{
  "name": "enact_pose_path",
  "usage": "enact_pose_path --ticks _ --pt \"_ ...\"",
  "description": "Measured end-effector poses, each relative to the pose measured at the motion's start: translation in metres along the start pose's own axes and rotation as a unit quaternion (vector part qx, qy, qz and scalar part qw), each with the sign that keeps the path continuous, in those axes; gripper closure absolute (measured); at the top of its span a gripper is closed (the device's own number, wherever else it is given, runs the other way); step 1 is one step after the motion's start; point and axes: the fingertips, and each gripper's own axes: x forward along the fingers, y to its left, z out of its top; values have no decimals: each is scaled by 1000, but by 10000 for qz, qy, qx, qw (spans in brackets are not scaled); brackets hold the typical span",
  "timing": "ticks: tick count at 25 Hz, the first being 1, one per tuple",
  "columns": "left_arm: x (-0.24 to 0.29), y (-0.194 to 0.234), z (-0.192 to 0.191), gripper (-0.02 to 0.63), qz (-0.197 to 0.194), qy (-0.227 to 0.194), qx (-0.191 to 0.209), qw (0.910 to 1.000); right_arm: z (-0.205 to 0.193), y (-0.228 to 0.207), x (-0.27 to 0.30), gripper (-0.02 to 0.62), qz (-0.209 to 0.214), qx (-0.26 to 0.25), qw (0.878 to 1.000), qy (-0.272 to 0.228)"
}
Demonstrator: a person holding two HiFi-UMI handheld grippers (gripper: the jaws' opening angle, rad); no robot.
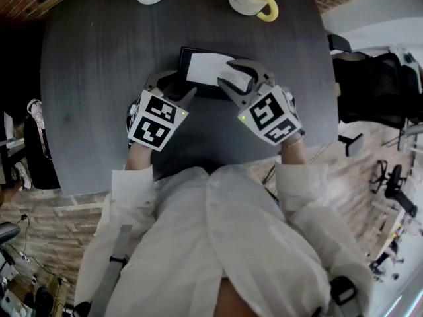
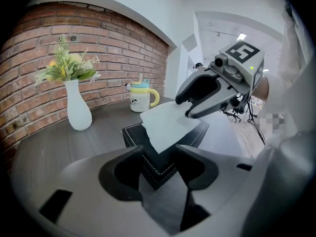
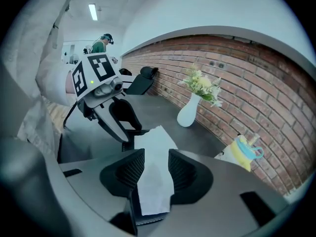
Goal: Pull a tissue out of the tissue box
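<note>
Your white shirt point(image 1: 218, 243) fills the bottom of the head view. Just beyond it, both tools sit over the dark table point(image 1: 92, 84) at the black stitched tissue box point(image 2: 134, 135).

1. Task status. Judge the job as begun but not complete. One white tissue point(image 2: 168, 122) stands up out of the top opening of the box. Its lower end appears to be still seated in the box, so the full withdrawal is not yet done.

2. Right gripper point(image 3: 157, 161). In the right gripper view, the tissue runs lengthwise through the gap between the two ribbed pads and continues toward the camera. The jaws stand apart in a released state, and neither pad visibly presses on the sheet. Treat the tissue as positioned between the jaws, not as gripped.

3. Left gripper point(image 2: 159, 156). Its jaws are also spread and hold nothing. The near corner of the box points into the gap at their tips. You cannot confirm from this view whether either jaw touches the box wall.

4. Remaining work, as a judgement. Clamp the right jaws on the sheet, then draw it up and away from the opening until it is free. Use the left gripper to steady the box if it lifts (the white vase point(image 2: 78, 110) and the yellow-handled mug point(image 2: 140, 98) stand well apart from the box, at the far side of the table).
</note>
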Motion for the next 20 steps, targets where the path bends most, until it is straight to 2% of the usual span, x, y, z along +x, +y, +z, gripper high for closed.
enact_pose_path --ticks 6,13,17,20 --pt "0 0 1 407 5 -8 -8 10000 -14 22 19 442 552 384 9975 197" --pt "2 -1 -1 407 -6 -43 -52 10000 -26 30 28 442 981 805 9908 468" --pt "0 -1 1 407 4 -21 1 10000 -26 36 28 514 1212 891 9874 486" --pt "0 0 1 407 10 -21 3 10000 -24 40 27 525 1205 766 9886 484"
